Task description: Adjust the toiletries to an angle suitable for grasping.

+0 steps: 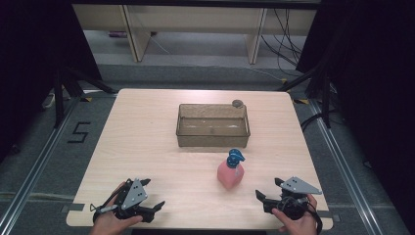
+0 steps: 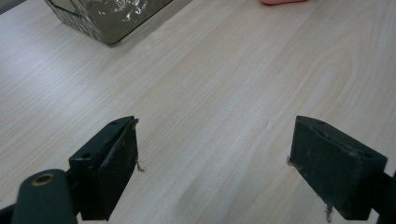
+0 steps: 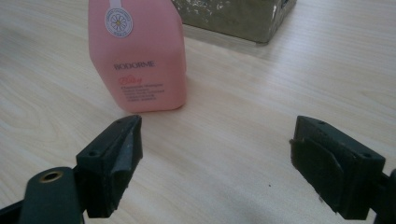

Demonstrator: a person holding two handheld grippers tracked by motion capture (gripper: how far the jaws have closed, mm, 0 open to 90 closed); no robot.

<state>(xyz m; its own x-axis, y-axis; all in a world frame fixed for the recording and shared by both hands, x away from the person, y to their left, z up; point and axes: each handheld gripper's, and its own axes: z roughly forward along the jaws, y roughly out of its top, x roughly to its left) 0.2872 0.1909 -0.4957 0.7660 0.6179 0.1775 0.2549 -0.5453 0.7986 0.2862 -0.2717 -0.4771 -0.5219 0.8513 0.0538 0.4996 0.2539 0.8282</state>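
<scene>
In the high view, a pink bottle (image 1: 230,174) with a blue pump top is seen upright on the pale wooden table (image 1: 147,147), between the clear rectangular bin (image 1: 213,126) and the right gripper (image 1: 268,192), untouched. The left gripper (image 1: 153,194) is held near the table's front edge. Nothing appears begun; the grasp is judged still to be made.

In the left gripper view, the matte black jaws are spread wide over bare wood grain.

In the right gripper view, the jaws are likewise parted and empty, with the smooth, boxy bottle just beyond the left jaw.
</scene>
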